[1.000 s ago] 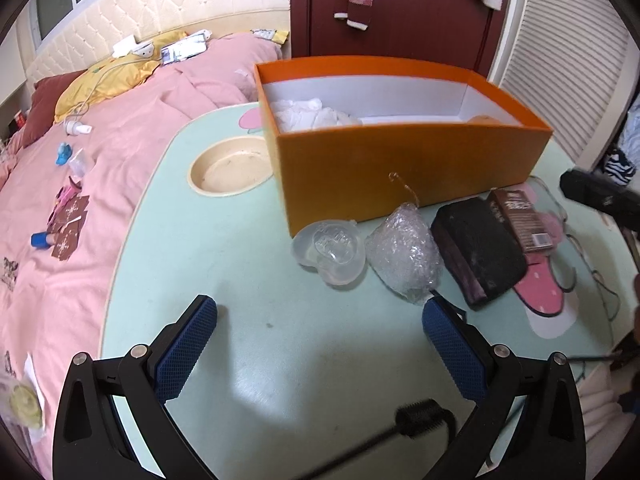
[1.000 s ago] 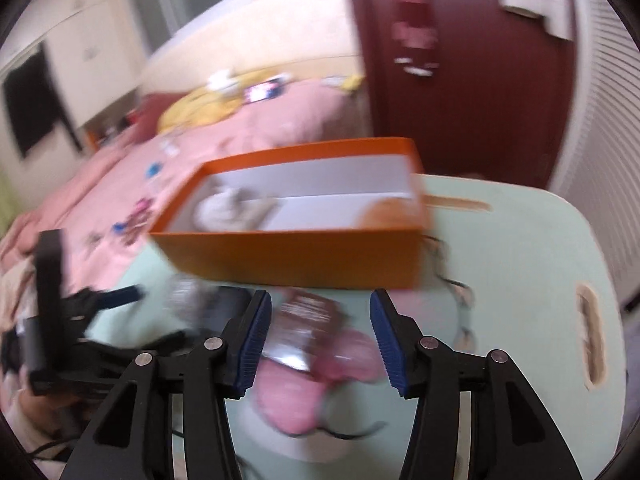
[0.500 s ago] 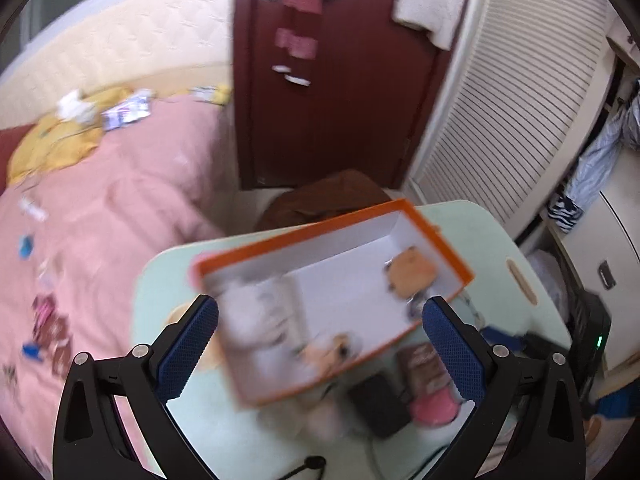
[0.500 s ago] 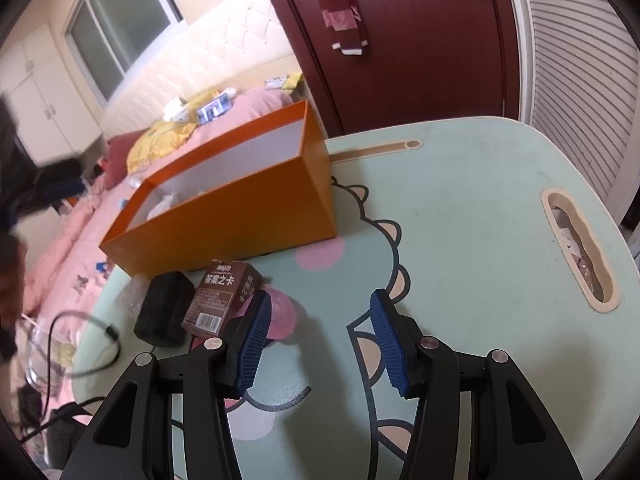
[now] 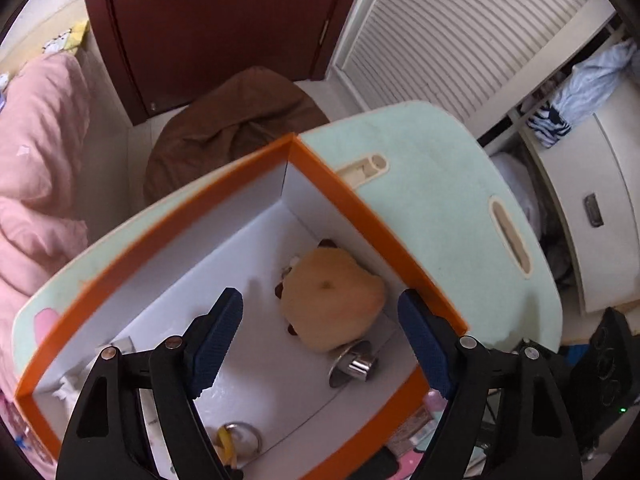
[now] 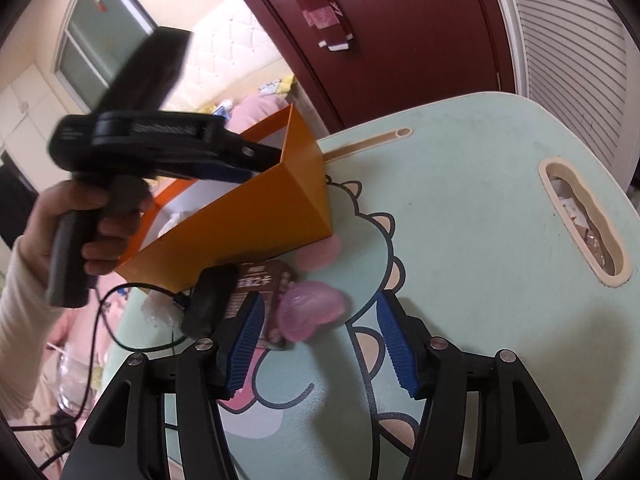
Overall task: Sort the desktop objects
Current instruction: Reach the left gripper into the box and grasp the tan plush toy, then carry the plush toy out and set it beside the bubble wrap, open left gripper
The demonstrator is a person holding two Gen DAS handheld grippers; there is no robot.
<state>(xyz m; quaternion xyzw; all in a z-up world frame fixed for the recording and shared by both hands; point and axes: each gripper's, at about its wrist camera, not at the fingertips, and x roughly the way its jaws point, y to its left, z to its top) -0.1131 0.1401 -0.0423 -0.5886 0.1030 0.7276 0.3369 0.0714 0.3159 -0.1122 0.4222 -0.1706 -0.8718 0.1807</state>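
Two grippers in play. Left gripper point(image 5: 320, 336) hung over the orange box point(image 5: 360, 216), pointing steeply down into it; jaws empty and closing from wide, nothing pinched. Directly between and just beyond those jaws lay a tan plush toy point(image 5: 332, 304) on the white box floor, with a small metal cylinder on a disc point(image 5: 354, 364) just nearer the right jaw. A metal ring with something yellow point(image 5: 236, 440) sat under the left jaw, close to the camera. White crumpled stuff showed at the box's far-left end, too cut off to name.

Right gripper point(image 6: 320, 340) was low over the mint tabletop point(image 6: 480, 208), jaws part-spread and opening, gripping nothing. Just ahead of them, nearer the left jaw: a pink translucent soft piece point(image 6: 310, 310), blurred; touching it, a brown printed packet point(image 6: 260, 284); beyond that, a black pouch point(image 6: 208, 300) with a cable running off. All three lay just outside the box's near wall, unsorted. The person's hand point(image 6: 92, 220) gripped the left tool's handle above the box.

Judgement: the left side looks done with a drop-off; the right side's pick comes next. To do it well:
- Let the right jaws finish opening before descending.
- Centre on the pink piece alone; the packet touches it and could drag along.
- It looks soft, so close gently and low.
- Move the left tool out of the box mouth before the right carries over.
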